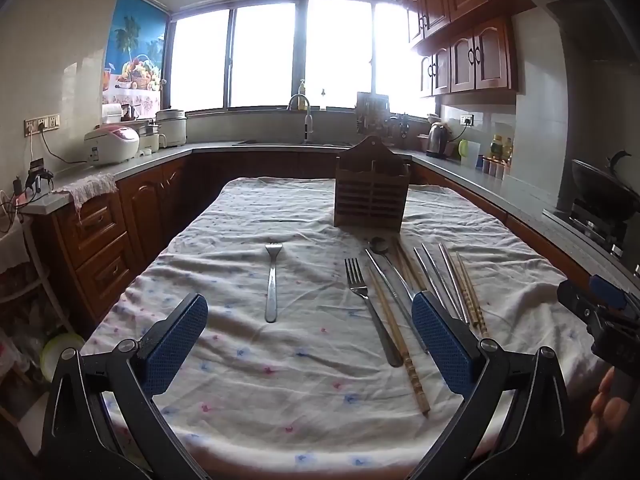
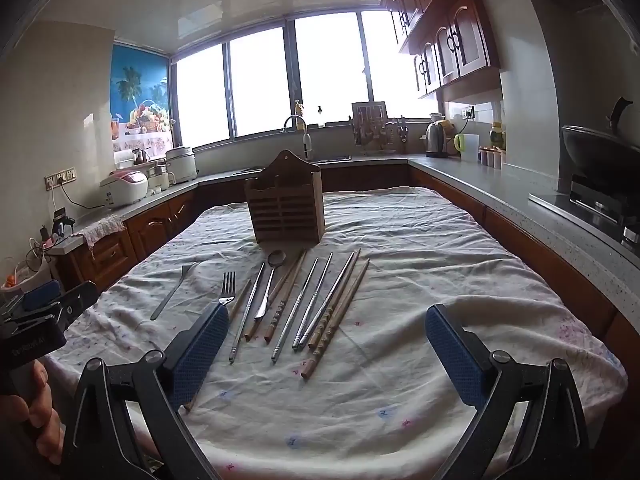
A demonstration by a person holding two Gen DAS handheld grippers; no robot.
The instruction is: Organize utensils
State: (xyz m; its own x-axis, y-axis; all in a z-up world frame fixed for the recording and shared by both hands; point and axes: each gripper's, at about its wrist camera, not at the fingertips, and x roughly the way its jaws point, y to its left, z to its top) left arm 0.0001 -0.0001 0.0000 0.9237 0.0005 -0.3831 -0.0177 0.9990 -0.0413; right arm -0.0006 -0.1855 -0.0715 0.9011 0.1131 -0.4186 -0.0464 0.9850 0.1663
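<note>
Setting: a kitchen with wooden cabinets, wide bright windows (image 1: 280,48) at the back, and a counter (image 1: 280,380) in the middle covered by a white cloth with small blue and pink marks.
Left tongs (image 1: 310,344): wide open, nothing between the blue pads, held above the near edge of the counter and tilted slightly downward.
Right tongs (image 2: 326,354): wide open and empty, also above the near edge, to the right of the left pair.
Hands: fingers of the right hand (image 1: 600,412) show at the right margin of the left view; the left hand (image 2: 36,412) shows at the left margin of the right view, each wrapped round a black handle.
Wooden holder (image 2: 286,204): a slatted box with a peaked back, upright near the far edge of the counter, nothing visible inside.
Lone fork (image 1: 272,280): lies flat by itself left of the middle, tines toward the far edge.
Second fork (image 1: 362,296): lies right of the lone one, at the left side of the main group.
Spoon (image 2: 270,280): bowl just in front of the holder, handle toward the near edge.
Chopsticks: several metal sticks (image 2: 312,304) and wooden sticks (image 2: 340,312) lie side by side in the middle, fanned lengthwise, some touching or crossing.
Loose wooden stick (image 1: 400,344): lies beside the second fork, its end nearest the near edge.
</note>
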